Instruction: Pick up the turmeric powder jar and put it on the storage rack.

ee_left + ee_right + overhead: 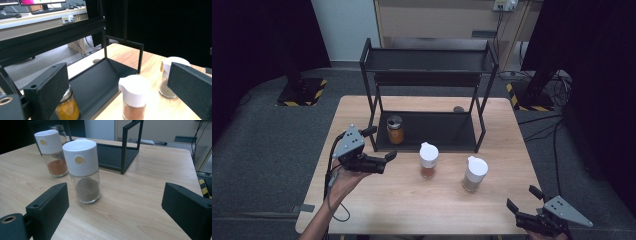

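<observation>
Staging jars onto rack (pixel 384 57) — looks early: orange jar (pixel 395 129) already on lower shelf's left end, two white-capped shakers still on table (pixel 377 200). Left gripper (pixel 379 144) wide open, empty, near table's left edge, facing red-spice shaker (pixel 428 160). Right gripper (pixel 524 198) wide open, empty, at front right corner, facing brown-spice shaker (pixel 474 173). Next, probably: close in, straddle a shaker below cap.

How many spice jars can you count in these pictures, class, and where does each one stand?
3. The amber jar stands on the black rack's bottom shelf. The white-capped jar of reddish powder and the white-capped jar of brown powder stand on the table before it.
</observation>
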Available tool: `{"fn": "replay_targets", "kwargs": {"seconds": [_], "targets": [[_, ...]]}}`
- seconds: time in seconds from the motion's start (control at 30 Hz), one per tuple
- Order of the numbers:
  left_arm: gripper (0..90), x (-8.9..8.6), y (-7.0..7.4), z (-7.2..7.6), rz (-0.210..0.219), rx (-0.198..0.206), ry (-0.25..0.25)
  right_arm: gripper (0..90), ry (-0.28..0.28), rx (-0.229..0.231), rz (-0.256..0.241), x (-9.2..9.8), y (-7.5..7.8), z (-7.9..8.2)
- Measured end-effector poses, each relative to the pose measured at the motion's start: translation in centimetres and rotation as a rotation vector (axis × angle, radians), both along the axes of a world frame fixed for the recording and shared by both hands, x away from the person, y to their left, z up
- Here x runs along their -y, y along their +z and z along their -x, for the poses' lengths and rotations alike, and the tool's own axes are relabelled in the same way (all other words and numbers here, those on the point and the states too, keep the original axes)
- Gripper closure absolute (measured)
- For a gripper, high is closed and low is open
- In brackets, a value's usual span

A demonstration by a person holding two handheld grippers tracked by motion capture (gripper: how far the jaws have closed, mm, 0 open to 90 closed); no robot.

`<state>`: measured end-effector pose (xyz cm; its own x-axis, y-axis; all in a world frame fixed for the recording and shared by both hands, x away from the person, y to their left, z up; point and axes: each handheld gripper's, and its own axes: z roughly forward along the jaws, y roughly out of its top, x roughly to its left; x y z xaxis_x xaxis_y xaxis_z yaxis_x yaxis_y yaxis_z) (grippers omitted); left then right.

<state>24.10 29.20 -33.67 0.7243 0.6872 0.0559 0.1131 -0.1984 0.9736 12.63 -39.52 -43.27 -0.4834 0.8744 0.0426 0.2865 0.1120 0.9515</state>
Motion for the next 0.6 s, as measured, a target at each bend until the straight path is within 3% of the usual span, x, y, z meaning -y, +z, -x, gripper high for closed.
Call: {"fn": "replay_targets", "kwargs": {"seconds": [0.2, 0.6], "targets": [[2.8, -1.0, -1.3, 1.4, -0.006, -0.005, 0.016, 7.6, -0.006, 0.000, 0.003, 0.0, 0.0, 0.0], [2.7, -2.5, -5.0, 4.3, 0.000, -0.051, 0.036, 7.4, -0.013, 0.001, 0.009, -0.1, 0.0, 0.2]]}}
